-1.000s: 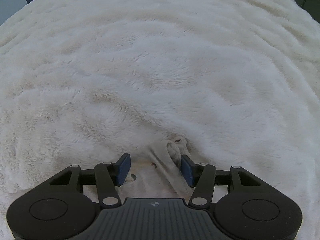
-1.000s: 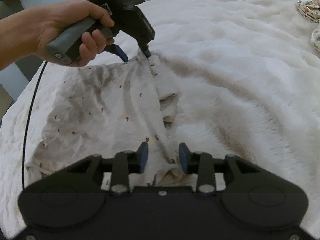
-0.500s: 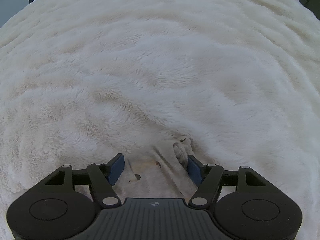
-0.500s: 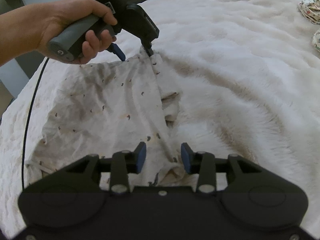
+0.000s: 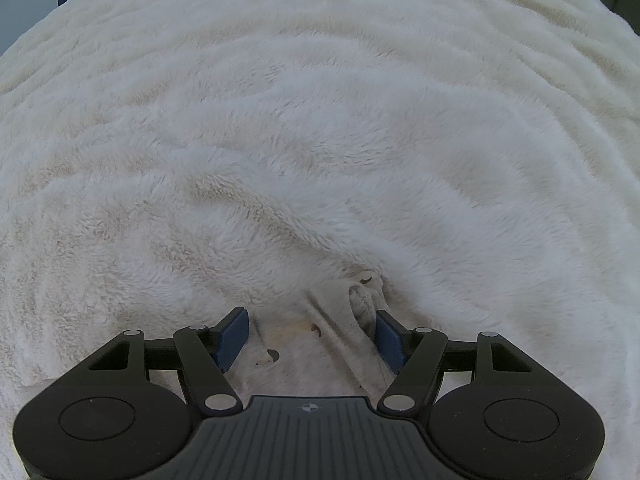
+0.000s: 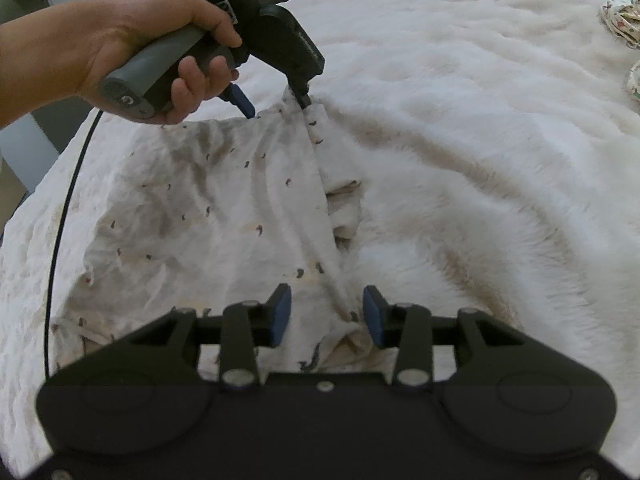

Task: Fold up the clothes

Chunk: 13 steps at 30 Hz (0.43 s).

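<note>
Both tools are down on the garment (image 6: 208, 216) now, a pale printed piece spread on the fluffy white blanket (image 6: 460, 128). The right gripper (image 6: 326, 314) has its blue pads parted, a ridge of the cloth's folded edge running up between them with nothing pinched. Straight ahead of it, at the far end of that same edge, sits the left gripper (image 6: 276, 104), held in the person's left hand (image 6: 152, 52). From its own camera the left gripper (image 5: 312, 338) shows fingers spread wide, one pad either side of the rumpled corner, fabric lying loose in the gap.

So neither tool has a hold. The garment lies mostly to the left of the right gripper's fingers, with a bunched, doubled strip just right of the edge. Whether that strip is a sleeve or a tucked hem I can't quite tell from here.

The risk as I read it: close now and either gripper may take only the top layer, or bite blanket pile with the cloth, since both are soft and nearly the same colour. Lift unevenly and the edge sags, the bunched strip drags out, and the fold comes up crooked. Off to the far right, more printed clothes (image 6: 622, 20) wait.
</note>
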{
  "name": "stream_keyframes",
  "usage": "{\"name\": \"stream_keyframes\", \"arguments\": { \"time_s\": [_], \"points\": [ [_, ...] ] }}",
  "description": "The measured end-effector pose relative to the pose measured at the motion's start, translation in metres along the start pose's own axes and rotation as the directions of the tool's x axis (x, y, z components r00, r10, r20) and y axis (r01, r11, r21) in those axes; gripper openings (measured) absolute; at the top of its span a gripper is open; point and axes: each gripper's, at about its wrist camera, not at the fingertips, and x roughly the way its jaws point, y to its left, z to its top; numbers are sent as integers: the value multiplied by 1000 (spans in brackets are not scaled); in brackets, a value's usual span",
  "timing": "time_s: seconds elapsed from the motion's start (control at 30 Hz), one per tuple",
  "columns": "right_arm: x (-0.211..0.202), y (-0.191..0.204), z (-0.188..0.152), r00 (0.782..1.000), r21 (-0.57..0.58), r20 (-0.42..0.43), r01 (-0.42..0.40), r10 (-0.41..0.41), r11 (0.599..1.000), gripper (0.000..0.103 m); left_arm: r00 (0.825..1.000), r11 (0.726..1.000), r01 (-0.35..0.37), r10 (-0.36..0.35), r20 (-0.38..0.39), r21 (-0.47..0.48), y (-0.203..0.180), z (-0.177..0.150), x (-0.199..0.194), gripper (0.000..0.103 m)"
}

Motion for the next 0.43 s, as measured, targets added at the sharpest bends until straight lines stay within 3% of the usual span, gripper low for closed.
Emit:
{"name": "stream_keyframes", "arguments": {
  "time_s": [0.43],
  "points": [
    [0, 1, -1, 1000, -7, -2, 0, 0, 1000, 41, 1000, 1000, 1, -1, -4, 2, 0, 0, 2, 63]
  ]
}}
